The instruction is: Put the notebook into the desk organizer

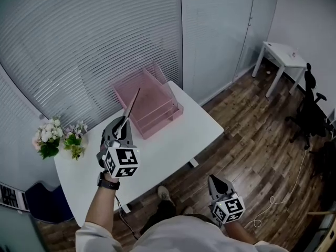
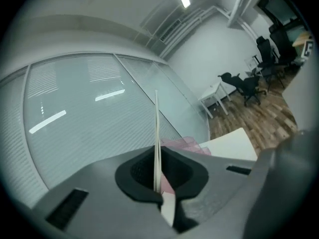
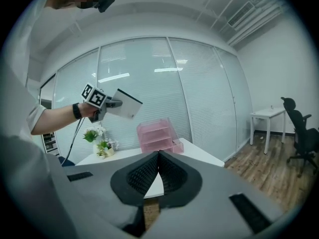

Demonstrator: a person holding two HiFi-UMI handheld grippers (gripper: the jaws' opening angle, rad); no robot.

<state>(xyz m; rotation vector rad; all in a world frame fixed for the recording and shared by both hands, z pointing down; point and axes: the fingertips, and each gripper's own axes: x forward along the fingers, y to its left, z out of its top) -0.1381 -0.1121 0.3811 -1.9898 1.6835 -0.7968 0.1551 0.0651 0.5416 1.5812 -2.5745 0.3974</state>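
Jaws of left gripper clamp notebook near organizer; level it with a tray first; right gripper closed, empty.

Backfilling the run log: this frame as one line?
left gripper: shut on notebook, raised over table | desk organizer: on table, notebook not in yet | right gripper: shut, empty, off table

One pink desk organizer stands on one white bench. One notebook is just left of the organizer. There are two grippers: the left gripper beside the organizer and the right gripper well apart from it. Two flower bunches sit left of the organizer, a white bunch and a smaller bunch. One small white table and at least one black office chair are far to the organizer's right.
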